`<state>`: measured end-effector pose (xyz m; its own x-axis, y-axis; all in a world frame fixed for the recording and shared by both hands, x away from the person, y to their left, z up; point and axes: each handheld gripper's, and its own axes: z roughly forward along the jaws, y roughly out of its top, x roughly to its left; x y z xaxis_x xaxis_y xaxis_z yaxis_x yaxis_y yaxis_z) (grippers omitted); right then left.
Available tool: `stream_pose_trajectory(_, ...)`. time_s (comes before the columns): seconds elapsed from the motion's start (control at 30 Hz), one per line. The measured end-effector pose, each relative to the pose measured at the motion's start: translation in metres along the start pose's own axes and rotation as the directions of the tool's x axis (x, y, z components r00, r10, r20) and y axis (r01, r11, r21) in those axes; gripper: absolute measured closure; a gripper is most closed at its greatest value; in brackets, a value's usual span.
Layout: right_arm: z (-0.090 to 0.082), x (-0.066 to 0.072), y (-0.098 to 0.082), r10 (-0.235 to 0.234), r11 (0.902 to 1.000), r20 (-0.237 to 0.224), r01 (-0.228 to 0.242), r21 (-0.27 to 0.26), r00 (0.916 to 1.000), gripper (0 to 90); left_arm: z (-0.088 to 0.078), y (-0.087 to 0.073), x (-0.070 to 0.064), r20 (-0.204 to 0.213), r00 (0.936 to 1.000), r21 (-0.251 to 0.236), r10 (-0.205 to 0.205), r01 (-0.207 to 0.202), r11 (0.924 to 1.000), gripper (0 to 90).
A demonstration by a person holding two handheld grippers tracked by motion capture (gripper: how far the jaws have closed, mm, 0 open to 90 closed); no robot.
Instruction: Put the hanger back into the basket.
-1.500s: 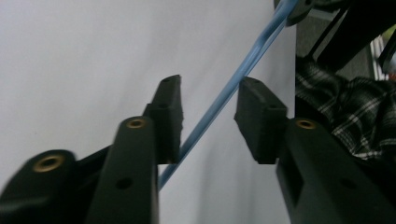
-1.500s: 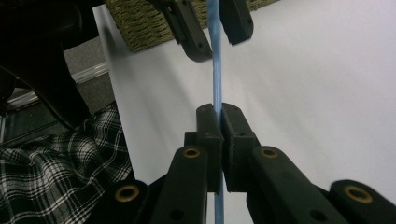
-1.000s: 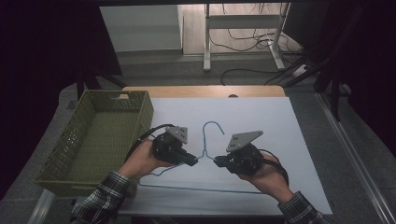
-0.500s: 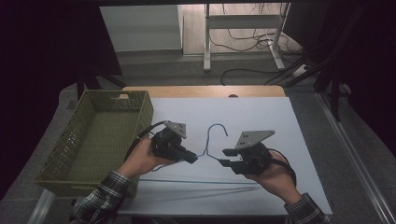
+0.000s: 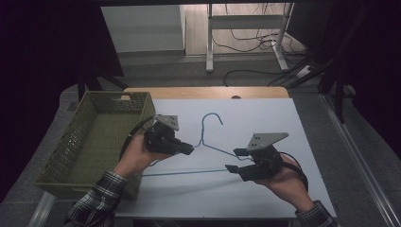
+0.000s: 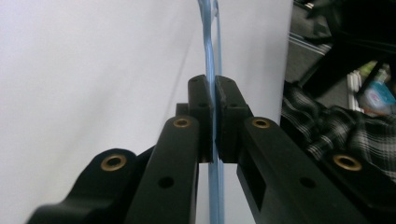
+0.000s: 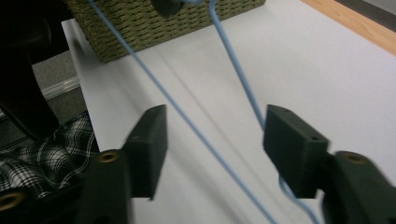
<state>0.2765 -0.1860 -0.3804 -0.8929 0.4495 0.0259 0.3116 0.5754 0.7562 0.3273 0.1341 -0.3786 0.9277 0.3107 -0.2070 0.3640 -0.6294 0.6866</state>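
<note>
- The left gripper is clamped tight on the blue wire hanger, just below its hook.
- The right gripper has just been opening its jaws; the hanger's 2 wires run between them, gripped by neither pad.
- White table, green basket at left, cables on the floor beyond.

My left tool has its jaws pressed together, pointing to the right; my right tool points to the left, its jaws have just been opening; both forearms reach forward.
</note>
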Motion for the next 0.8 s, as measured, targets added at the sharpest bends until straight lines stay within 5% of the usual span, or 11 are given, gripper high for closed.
stream_pose_trajectory(0.2,0.000,-0.004,-0.008,0.049,0.9986,0.024,-0.049,-0.021,0.9985,14.2,-0.020,-0.003,0.005,-0.062,0.9977,-0.044,-0.027,0.024,0.9987,87.3)
stream_pose_trajectory(0.47,-0.003,-0.006,-0.020,0.085,0.9961,0.032,-0.084,-0.026,0.9959,12.2,-0.052,-0.014,0.012,-0.130,0.9881,-0.106,-0.083,0.070,0.9919,87.3)
stream_pose_trajectory(0.7,-0.005,-0.007,-0.030,0.105,0.9941,0.033,-0.104,-0.031,0.9939,11.0,-0.086,-0.033,0.020,-0.201,0.9700,-0.139,-0.136,0.109,0.9842,87.3)
stream_pose_trajectory(0.73,-0.006,-0.007,-0.032,0.113,0.9933,0.032,-0.112,-0.031,0.9931,10.7,-0.096,-0.040,0.022,-0.224,0.9618,-0.149,-0.157,0.125,0.9808,87.3)
stream_pose_trajectory(0.8,-0.007,-0.007,-0.034,0.117,0.9928,0.034,-0.116,-0.030,0.9925,10.6,-0.099,-0.043,0.023,-0.227,0.9599,-0.153,-0.165,0.132,0.9794,87.3)
